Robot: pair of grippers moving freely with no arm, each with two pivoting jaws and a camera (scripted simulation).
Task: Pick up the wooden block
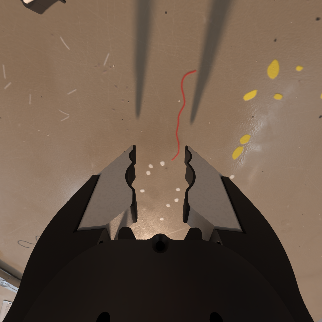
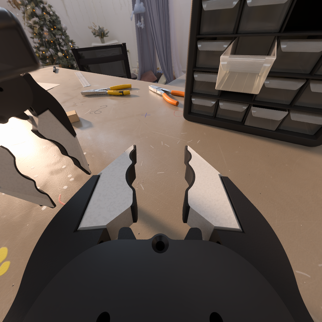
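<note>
The wooden block (image 2: 73, 116), small and pale tan, lies on the brown table in the right wrist view, at the left, partly hidden behind the other gripper. My right gripper (image 2: 160, 148) is open and empty, above the table, well short of the block and to its right. My left gripper (image 1: 160, 148) is open and empty, pointing down at bare tabletop with a red squiggle mark (image 1: 181, 115). It also shows in the right wrist view (image 2: 73, 190) at the left, just in front of the block. The block does not show in the left wrist view.
A black drawer cabinet (image 2: 190, 104) stands at the right with one clear drawer (image 2: 244, 73) pulled out. Yellow-handled pliers (image 2: 111, 90), orange-handled pliers (image 2: 167, 95) and a ruler (image 2: 82, 79) lie farther back. A dark chair (image 2: 102, 59) stands beyond the table's far edge.
</note>
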